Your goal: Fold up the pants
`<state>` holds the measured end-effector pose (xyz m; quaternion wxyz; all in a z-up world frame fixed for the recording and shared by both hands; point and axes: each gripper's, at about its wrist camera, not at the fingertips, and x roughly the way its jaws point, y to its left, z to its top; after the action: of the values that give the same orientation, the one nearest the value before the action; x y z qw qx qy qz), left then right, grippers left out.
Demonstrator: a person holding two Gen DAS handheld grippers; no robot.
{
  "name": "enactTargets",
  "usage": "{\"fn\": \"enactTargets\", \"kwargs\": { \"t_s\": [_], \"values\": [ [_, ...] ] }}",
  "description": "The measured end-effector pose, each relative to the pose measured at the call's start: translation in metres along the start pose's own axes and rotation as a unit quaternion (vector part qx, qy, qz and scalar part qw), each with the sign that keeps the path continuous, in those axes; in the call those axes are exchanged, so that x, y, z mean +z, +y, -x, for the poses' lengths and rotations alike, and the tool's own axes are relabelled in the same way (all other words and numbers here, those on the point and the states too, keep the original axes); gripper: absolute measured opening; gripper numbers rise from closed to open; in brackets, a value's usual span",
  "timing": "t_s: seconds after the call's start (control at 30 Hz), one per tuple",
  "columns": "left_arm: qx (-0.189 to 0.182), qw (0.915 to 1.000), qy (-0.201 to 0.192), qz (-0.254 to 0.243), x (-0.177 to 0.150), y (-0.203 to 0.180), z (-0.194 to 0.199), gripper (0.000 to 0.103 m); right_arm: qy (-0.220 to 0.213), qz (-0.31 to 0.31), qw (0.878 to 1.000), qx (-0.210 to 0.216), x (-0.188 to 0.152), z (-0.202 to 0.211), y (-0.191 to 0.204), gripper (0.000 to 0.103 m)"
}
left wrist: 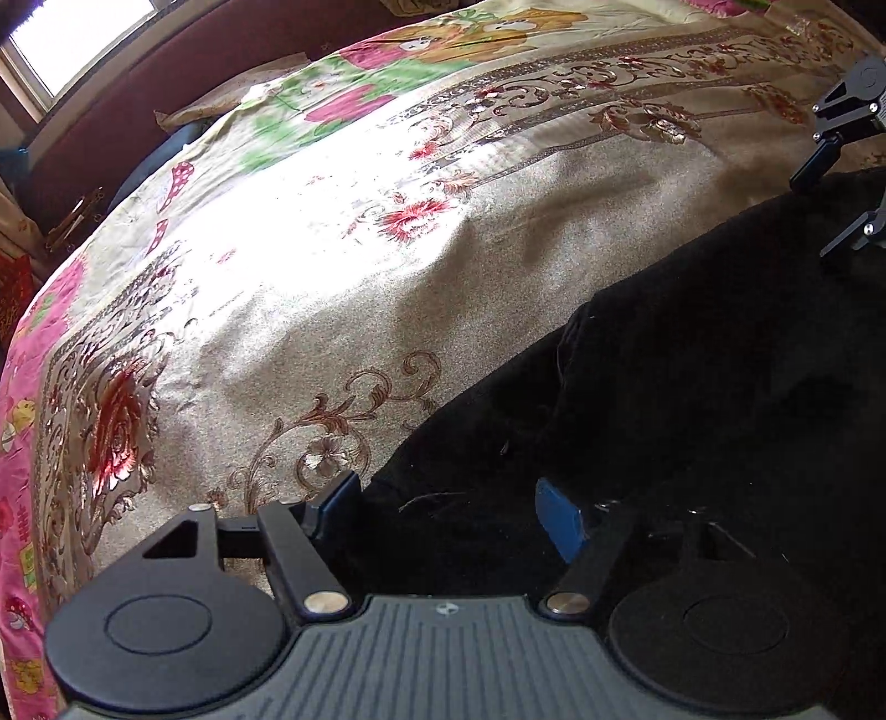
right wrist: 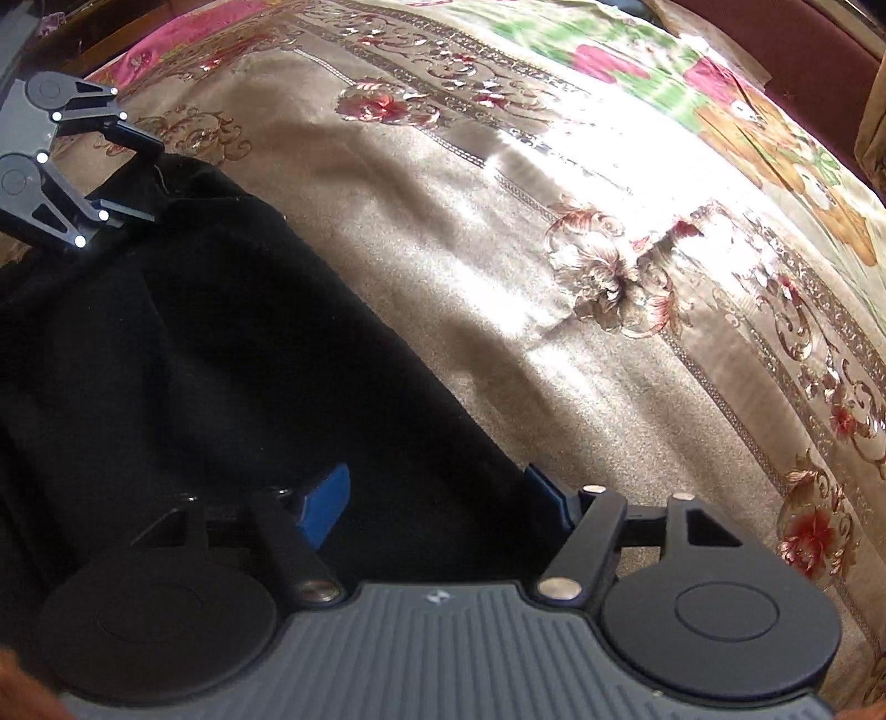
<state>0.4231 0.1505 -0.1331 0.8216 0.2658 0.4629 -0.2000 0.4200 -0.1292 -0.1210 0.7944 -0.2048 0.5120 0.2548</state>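
Black pants (left wrist: 692,376) lie on a beige floral bedspread (left wrist: 332,288). In the left wrist view my left gripper (left wrist: 448,509) is open, its blue-padded fingers straddling the pants' edge with cloth between them. In the right wrist view the pants (right wrist: 194,343) fill the left side and my right gripper (right wrist: 437,498) is open over their edge. My left gripper also shows in the right wrist view (right wrist: 149,177), open at the far edge of the pants. My right gripper shows in the left wrist view (left wrist: 825,216) at the far right, open at the pants' edge.
The bedspread (right wrist: 554,310) has a bright sunlit patch in the middle. A dark red headboard or wall (left wrist: 138,99) and a window (left wrist: 72,39) lie beyond the bed's far side. A pink patterned border (left wrist: 22,387) runs along the bed's left edge.
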Motion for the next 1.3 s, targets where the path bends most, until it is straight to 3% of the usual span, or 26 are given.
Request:
{"fn": "enactTargets", "kwargs": {
  "t_s": [0.1,0.23,0.27,0.33,0.4,0.43,0.47,0.53,0.63,0.67,0.83,0.9,0.93,1.03,1.13,1.3],
  "values": [
    [-0.012,0.9999,0.010,-0.002,0.003,0.006,-0.008,0.085,0.001,-0.007,1.000,0.002,0.001,-0.008,-0.001,0.069],
    [-0.025,0.9994,0.020,0.014,0.002,0.024,-0.013,0.083,0.010,-0.005,1.000,-0.001,0.002,-0.006,-0.002,0.048],
    [-0.031,0.9991,0.021,0.020,0.001,0.027,-0.012,0.076,0.012,-0.010,1.000,0.000,0.002,-0.005,-0.004,0.039],
    [-0.027,0.9993,0.023,0.003,0.000,0.023,-0.011,0.072,0.015,-0.014,1.000,0.000,0.002,-0.003,-0.003,0.024],
    [-0.020,0.9993,0.024,-0.019,0.001,0.018,-0.011,0.067,0.018,-0.013,1.000,-0.005,0.003,-0.002,0.000,0.017],
    [-0.010,0.9994,0.026,-0.020,0.003,0.018,-0.012,0.053,0.020,-0.012,1.000,-0.009,0.003,-0.001,0.003,0.014],
    [-0.003,0.9995,0.029,-0.015,0.004,0.021,-0.012,0.048,0.020,-0.010,1.000,-0.012,0.003,0.000,0.004,0.012],
    [-0.013,0.9994,0.031,0.003,0.005,0.030,-0.012,0.045,0.020,-0.015,1.000,-0.018,0.003,0.002,0.006,0.010],
    [-0.020,0.9989,0.041,-0.013,0.007,0.029,-0.011,0.044,0.025,-0.006,1.000,-0.018,0.004,0.001,0.008,0.011],
    [-0.028,0.9985,0.044,-0.017,0.008,0.029,-0.010,0.047,0.030,-0.007,0.999,-0.011,0.006,-0.001,0.007,0.017],
    [-0.046,0.9969,0.062,-0.012,0.009,0.042,-0.018,0.071,0.032,-0.001,0.999,0.013,0.008,-0.007,-0.002,0.022],
    [-0.055,0.9961,0.067,0.014,0.006,0.047,-0.016,0.071,0.029,0.000,0.999,0.019,0.007,-0.007,-0.005,0.027],
    [-0.059,0.9962,0.063,0.011,0.002,0.043,-0.013,0.068,0.026,0.005,1.000,0.017,0.005,-0.009,-0.005,0.032],
    [-0.042,0.9978,0.052,0.001,-0.004,0.028,-0.012,0.057,0.017,-0.012,1.000,0.012,-0.001,-0.018,-0.005,0.033],
    [-0.054,0.9970,0.054,0.012,-0.001,0.026,-0.006,0.034,0.019,-0.015,1.000,0.014,-0.002,-0.009,0.005,0.008],
    [-0.045,0.9986,0.024,-0.008,-0.002,0.018,0.039,0.028,-0.003,-0.015,1.000,0.017,-0.007,0.046,0.022,0.006]
  ]
}}
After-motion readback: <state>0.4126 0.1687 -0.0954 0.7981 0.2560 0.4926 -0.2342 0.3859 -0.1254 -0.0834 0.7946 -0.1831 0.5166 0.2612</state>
